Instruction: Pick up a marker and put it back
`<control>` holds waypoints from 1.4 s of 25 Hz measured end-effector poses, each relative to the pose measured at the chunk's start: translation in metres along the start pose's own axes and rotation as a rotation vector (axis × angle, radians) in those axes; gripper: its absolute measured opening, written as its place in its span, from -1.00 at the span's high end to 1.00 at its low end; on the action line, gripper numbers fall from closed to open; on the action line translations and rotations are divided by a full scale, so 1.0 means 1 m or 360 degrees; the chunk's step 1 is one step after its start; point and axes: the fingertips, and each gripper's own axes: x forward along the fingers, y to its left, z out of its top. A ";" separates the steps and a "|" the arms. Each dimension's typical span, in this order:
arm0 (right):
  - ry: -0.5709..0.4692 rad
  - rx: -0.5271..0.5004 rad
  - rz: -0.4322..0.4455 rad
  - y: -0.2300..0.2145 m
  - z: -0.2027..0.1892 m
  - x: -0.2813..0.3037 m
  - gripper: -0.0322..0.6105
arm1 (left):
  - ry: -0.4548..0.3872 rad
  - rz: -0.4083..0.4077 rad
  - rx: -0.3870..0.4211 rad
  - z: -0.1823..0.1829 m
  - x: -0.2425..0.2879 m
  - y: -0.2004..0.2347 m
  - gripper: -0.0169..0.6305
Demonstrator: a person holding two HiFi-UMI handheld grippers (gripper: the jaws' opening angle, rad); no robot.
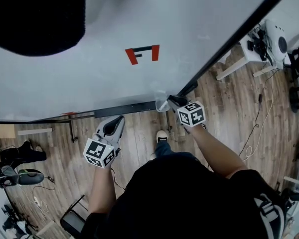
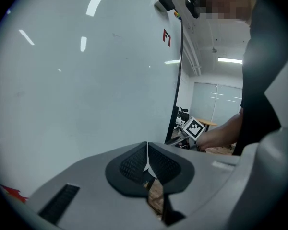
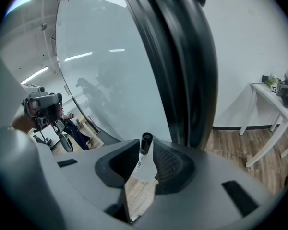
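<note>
A marker (image 3: 143,153) with a white barrel and a black cap stands up between the pads of my right gripper (image 3: 145,163), which is shut on it. That gripper (image 1: 175,101) is at the lower right corner of the whiteboard (image 1: 139,14), beside its black frame (image 3: 182,56). I cannot make out the marker in the head view. My left gripper (image 1: 115,124) hangs just below the board's dark bottom rail (image 1: 124,109). Its jaws (image 2: 146,161) are shut with nothing between them. A red mark (image 1: 143,54) is drawn on the board.
A white table (image 1: 249,54) with devices stands to the right on the wooden floor (image 1: 229,108). Cables trail across the floor near it. Chairs and gear (image 1: 15,168) crowd the left side. My shoe (image 1: 161,136) is under the board's edge.
</note>
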 end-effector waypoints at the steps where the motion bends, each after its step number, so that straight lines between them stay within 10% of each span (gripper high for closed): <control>1: 0.0001 0.0005 0.0000 -0.001 0.000 0.001 0.64 | 0.0001 -0.0001 -0.0004 -0.001 0.001 0.000 0.90; 35: -0.0120 -0.0095 0.0008 0.019 0.022 -0.015 0.70 | -0.0031 0.0001 0.0000 0.004 -0.015 -0.011 0.90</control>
